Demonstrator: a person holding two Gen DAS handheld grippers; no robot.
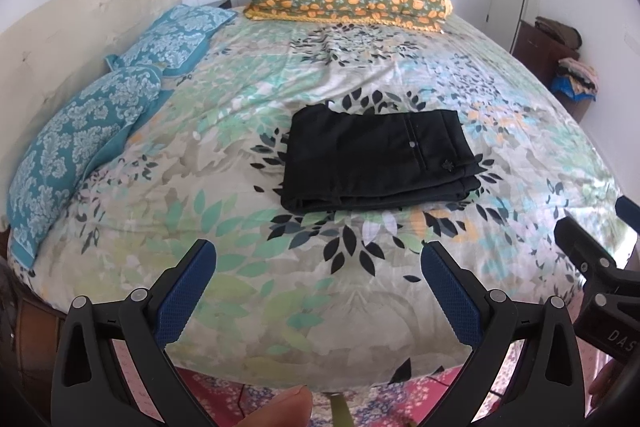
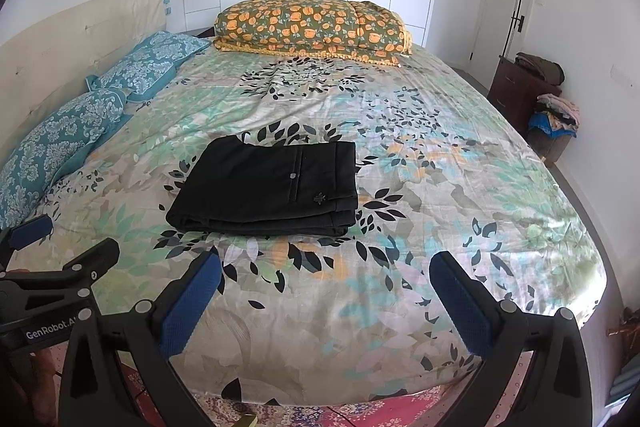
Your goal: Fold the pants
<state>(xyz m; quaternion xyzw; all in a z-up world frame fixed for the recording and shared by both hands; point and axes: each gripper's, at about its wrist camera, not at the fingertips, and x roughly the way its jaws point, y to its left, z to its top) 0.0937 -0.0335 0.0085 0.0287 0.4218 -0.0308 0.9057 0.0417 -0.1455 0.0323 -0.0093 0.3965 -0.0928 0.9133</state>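
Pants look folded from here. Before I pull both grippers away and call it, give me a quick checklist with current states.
1. black pants folded into a compact stack: ok, layered rectangle with the pocket button on top.
2. Stack lying flat on the bedspread, away from the bed's edge: ok.
3. left gripper open, nothing between its fingers: ok.
4. right gripper open, nothing between its fingers: ok.
5. Both grippers clear of the pants: ok, bare bedspread shows between fingertips and stack in both wrist views.
6. Loose fabric sticking out on the far side of the stack: cannot tell, hidden from both views.
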